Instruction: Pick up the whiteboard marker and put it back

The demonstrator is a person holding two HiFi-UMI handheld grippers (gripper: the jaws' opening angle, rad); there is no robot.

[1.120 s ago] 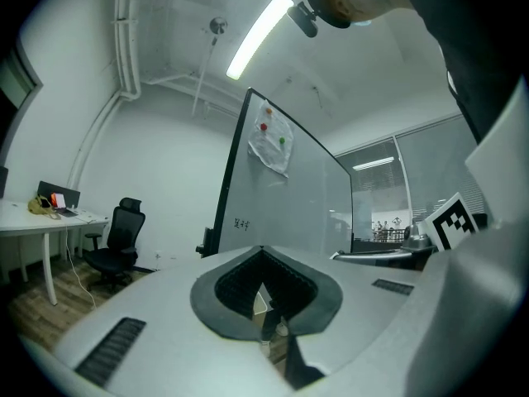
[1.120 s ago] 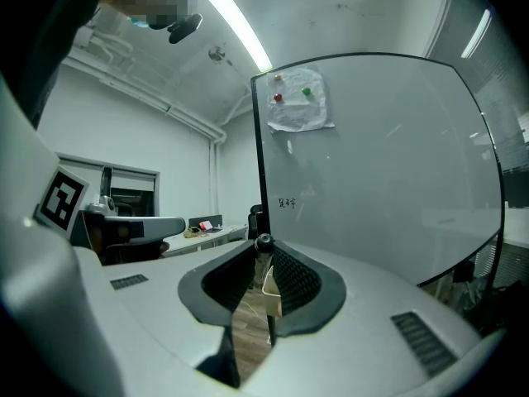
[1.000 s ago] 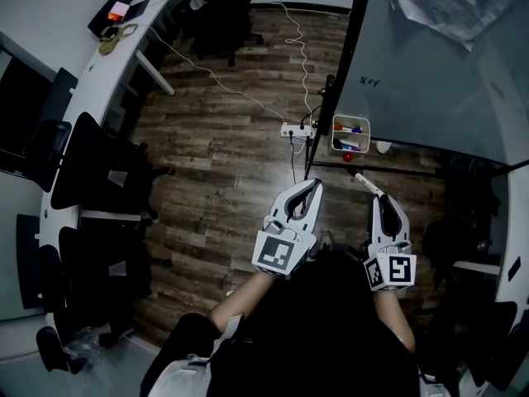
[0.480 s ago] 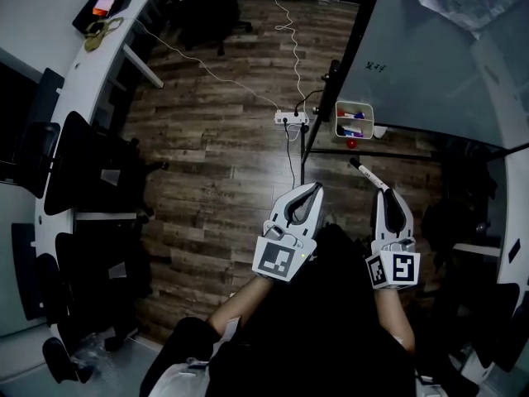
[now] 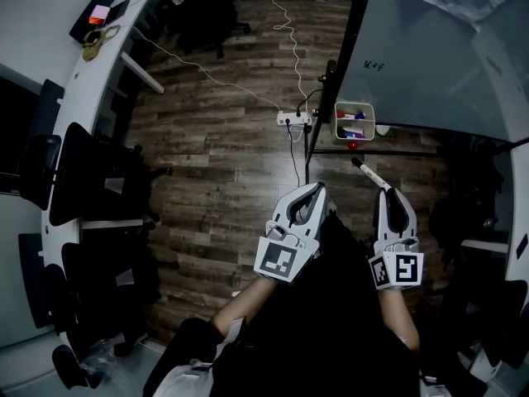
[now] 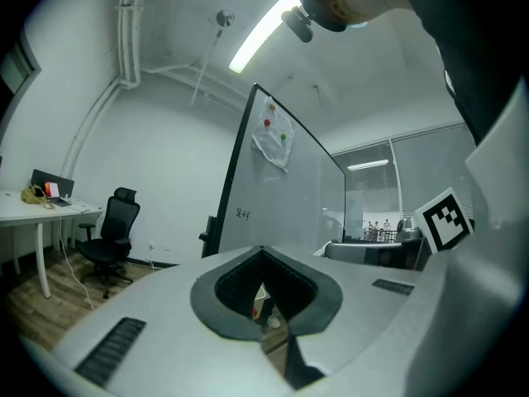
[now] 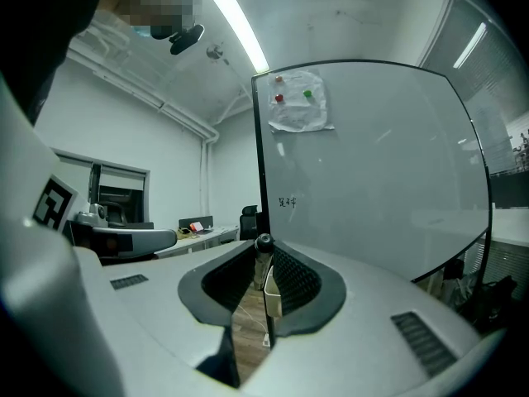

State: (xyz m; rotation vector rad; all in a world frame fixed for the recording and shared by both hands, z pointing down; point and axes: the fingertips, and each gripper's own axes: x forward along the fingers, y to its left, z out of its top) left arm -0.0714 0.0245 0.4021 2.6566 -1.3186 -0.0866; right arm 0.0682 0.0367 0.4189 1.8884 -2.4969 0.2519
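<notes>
The whiteboard marker [image 5: 368, 174], a slim white barrel with a dark end, juts from the right gripper [image 5: 384, 192] just right of centre, jaws pinched on its tail. Best to aim it tip-first at the boxy white tray [image 5: 369, 121] above, which seems to hold other markers. The left gripper [image 5: 314, 190] is closed on nothing.

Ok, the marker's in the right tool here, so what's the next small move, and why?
Probably ease the right tool forward toward the white holder box at the whiteboard's lower edge. The tool is shut on the marker, whose tip points that way but stops short of the box, which holds other markers.
</notes>
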